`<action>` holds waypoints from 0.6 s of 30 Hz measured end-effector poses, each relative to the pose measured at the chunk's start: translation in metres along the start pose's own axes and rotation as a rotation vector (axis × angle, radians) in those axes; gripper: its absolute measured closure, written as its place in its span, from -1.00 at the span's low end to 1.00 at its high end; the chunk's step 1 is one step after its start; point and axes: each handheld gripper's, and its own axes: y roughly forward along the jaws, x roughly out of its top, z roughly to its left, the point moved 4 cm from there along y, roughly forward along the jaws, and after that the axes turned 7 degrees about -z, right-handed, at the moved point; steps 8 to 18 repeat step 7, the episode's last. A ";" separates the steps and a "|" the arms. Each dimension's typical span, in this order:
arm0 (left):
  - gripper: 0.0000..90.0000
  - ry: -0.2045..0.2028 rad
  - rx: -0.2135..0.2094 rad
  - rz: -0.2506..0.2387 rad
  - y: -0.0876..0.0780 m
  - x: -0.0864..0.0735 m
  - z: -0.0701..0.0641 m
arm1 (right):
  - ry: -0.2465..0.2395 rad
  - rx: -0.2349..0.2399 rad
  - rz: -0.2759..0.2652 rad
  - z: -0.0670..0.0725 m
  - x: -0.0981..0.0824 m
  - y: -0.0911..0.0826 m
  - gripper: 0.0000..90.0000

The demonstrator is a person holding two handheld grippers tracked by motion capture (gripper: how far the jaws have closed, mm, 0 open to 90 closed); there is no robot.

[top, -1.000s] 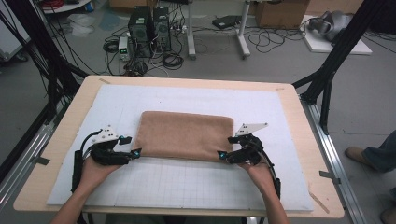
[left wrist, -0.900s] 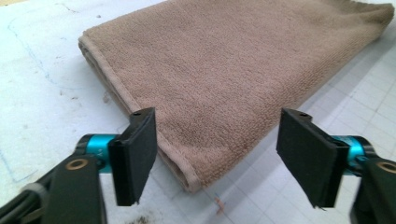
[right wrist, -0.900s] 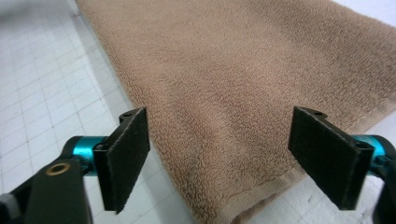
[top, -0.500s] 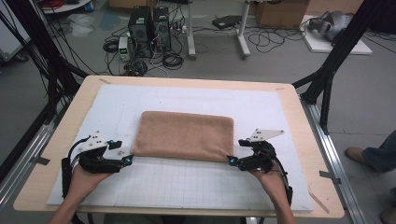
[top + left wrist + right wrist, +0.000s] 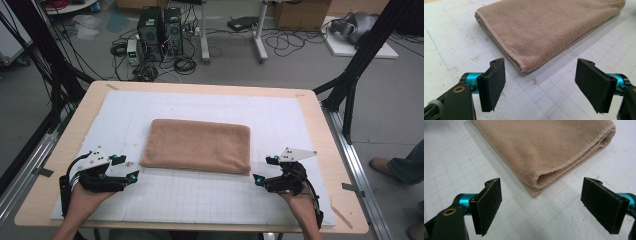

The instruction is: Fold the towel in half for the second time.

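A tan towel (image 5: pixel 197 145) lies folded into a flat rectangle on the white gridded mat (image 5: pixel 200 200). My left gripper (image 5: pixel 126 167) rests low on the mat just off the towel's near left corner. It is open, its jaws have just been opening, and nothing is between them. In the left gripper view that folded corner (image 5: pixel 522 70) lies ahead of the open gripper (image 5: pixel 541 85). My right gripper (image 5: pixel 262 170) sits off the near right corner, also open after widening, with nothing held. The right gripper view shows the towel's rolled fold (image 5: pixel 541 181) in front of the gripper (image 5: pixel 542 205).
The mat covers a wooden table (image 5: pixel 320 115) framed by black poles (image 5: pixel 350 85) at both sides. Computer towers (image 5: pixel 160 25) and cables lie on the floor behind. A person's shoe (image 5: pixel 385 165) stands at the right of the table.
Both grippers have drawn away from the towel's near corners, the left one leftward, the right one rightward and toward the front edge. The towel lies still.
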 end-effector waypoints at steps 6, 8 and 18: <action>-0.45 -0.002 0.003 -0.007 -0.004 -0.001 0.001 | -0.008 0.003 -0.005 0.000 0.000 -0.001 -0.64; -0.45 -0.001 0.005 -0.009 -0.004 -0.001 0.001 | -0.007 0.004 -0.002 0.001 0.000 -0.001 -0.64; -0.45 -0.001 0.005 -0.009 -0.004 -0.001 0.001 | -0.007 0.004 -0.002 0.001 0.000 -0.001 -0.64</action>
